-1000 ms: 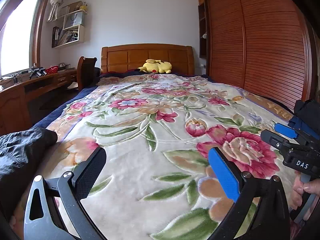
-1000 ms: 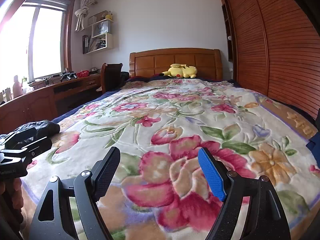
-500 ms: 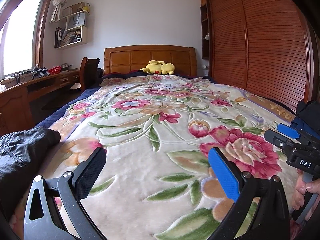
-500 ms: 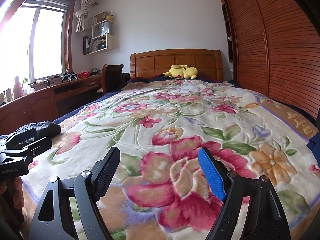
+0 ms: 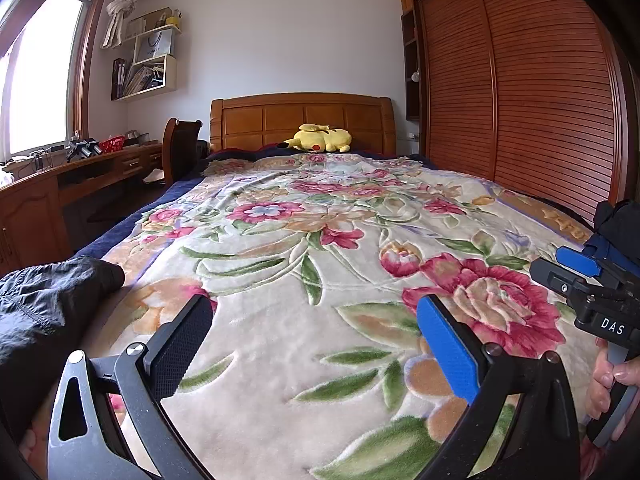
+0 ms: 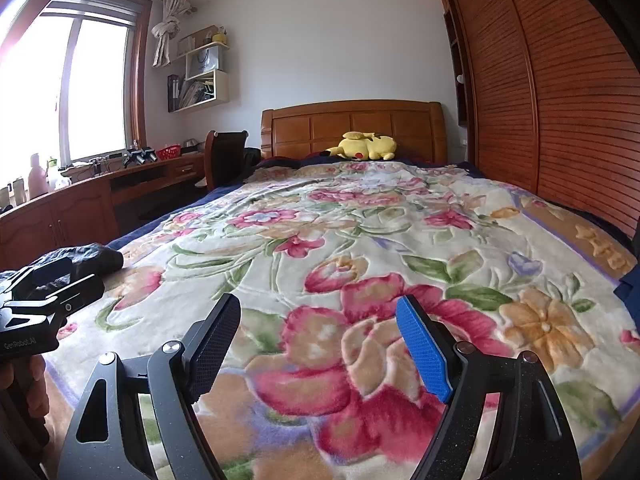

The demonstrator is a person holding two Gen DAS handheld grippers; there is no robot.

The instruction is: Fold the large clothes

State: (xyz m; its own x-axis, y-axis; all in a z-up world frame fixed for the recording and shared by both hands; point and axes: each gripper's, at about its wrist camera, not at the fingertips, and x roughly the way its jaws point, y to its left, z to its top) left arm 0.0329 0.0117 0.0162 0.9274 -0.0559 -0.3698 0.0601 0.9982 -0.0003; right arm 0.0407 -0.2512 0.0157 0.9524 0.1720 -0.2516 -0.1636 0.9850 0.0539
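Observation:
A black garment (image 5: 48, 312) lies crumpled at the near left edge of the bed, on the floral blanket (image 5: 320, 248); it also shows in the right wrist view (image 6: 92, 258). My left gripper (image 5: 316, 340) is open and empty, hovering over the blanket just right of the garment. My right gripper (image 6: 320, 340) is open and empty over the blanket's near right part. In the left wrist view the right gripper (image 5: 592, 292) shows at the right edge, with a dark blue garment (image 5: 616, 236) behind it. In the right wrist view the left gripper (image 6: 44, 300) shows at the left edge.
A yellow plush toy (image 5: 320, 140) lies by the wooden headboard (image 5: 304, 120). A wooden desk (image 6: 100, 192) and a chair (image 6: 224, 156) stand left of the bed. Slatted wardrobe doors (image 5: 520, 100) run along the right side.
Both views have tilted slightly upward and drifted a little; both grippers stay open and empty over the blanket.

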